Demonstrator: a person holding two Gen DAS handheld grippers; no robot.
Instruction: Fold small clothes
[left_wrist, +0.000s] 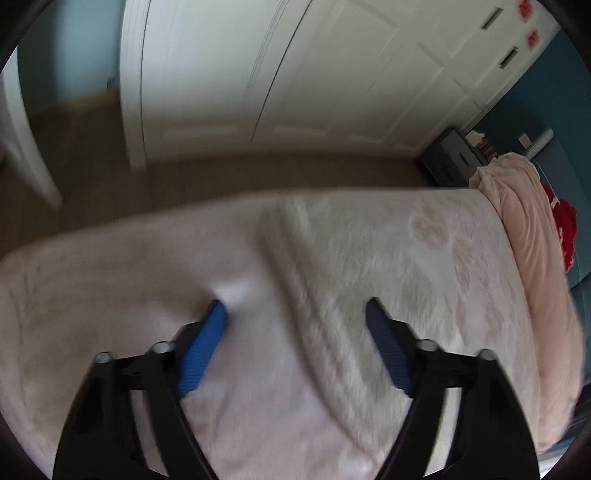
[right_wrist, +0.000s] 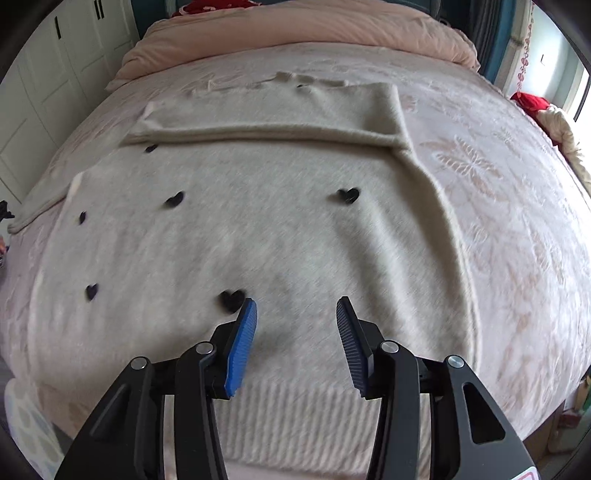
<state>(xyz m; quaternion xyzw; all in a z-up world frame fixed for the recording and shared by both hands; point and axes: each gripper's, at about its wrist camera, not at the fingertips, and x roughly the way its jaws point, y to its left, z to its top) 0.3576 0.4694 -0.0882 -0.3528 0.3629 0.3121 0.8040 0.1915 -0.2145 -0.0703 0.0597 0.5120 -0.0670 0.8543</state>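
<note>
No readable text, label, brand or number shows in either wrist view. The red decorations (left_wrist: 528, 22) on the white wardrobe doors (left_wrist: 332, 74) are too small and blurred to read.

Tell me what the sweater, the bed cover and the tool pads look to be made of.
Sweater: soft fuzzy knit, probably wool or a blend; matte nap, ribbed hem, small black heart patches.
Bed cover: pale pink plush fabric with an embossed floral pattern, slightly sheened.
Pads on the right tool: blue, finely ridged, likely rubber or soft plastic, on black matte plastic arms.
</note>
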